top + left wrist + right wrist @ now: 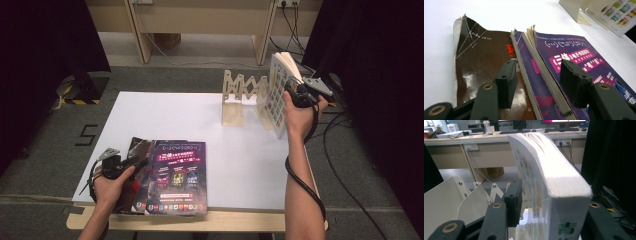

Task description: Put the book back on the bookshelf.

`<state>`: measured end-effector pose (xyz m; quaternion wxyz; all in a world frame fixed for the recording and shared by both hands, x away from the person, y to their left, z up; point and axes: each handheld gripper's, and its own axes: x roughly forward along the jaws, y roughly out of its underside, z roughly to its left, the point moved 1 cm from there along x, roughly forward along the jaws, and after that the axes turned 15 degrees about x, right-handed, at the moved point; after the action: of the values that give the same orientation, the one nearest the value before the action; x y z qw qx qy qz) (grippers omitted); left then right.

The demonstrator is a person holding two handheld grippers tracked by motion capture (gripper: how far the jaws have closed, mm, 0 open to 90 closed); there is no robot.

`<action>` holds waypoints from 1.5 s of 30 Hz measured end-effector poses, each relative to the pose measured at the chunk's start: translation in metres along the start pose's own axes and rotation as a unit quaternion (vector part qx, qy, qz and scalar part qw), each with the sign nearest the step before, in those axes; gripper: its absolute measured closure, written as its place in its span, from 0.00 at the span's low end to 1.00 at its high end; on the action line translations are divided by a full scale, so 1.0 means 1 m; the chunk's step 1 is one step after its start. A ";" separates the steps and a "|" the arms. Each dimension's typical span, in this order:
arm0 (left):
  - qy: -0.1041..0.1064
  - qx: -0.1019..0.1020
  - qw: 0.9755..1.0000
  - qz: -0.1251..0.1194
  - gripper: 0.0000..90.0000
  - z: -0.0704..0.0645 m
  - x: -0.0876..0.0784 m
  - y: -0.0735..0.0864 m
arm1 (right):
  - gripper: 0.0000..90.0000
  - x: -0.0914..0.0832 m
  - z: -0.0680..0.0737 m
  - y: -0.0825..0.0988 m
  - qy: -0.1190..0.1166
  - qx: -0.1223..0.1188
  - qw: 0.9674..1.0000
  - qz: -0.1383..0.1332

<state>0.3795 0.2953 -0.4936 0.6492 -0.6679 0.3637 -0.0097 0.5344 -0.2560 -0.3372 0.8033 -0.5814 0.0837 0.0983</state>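
- Standing nearly upright, white book (280, 95): long axis vertical, leaning against the wooden accordion rack (243, 92), spine toward the right gripper (296, 96).
- Right gripper: jaws spread either side of the book; whether they still pinch it I cannot tell.
- Left gripper (537, 80): jaws spread over purple paperbacks (175, 175), well short of the rack.
- White tabletop (165, 120); grey carpet (165, 77).
- Right gripper view adds desks (474, 138) behind the rack.

Thick book (278, 92) upright beside wooden rack (240, 95)
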 end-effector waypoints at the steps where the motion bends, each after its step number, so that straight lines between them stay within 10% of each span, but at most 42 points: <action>1: 0.000 0.001 1.000 0.000 0.52 0.000 0.000 0.000 | 0.62 0.000 -0.001 -0.001 -0.002 0.005 1.000 0.000; 45: 0.001 0.004 1.000 -0.001 0.52 -0.005 0.001 -0.002 | 0.54 -0.032 -0.027 0.021 0.008 0.013 1.000 0.020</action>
<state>0.3789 0.2905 -0.4919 0.6512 -0.6659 0.3640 -0.0124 0.4976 -0.2774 -0.3570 0.8077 -0.5702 0.1026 0.1089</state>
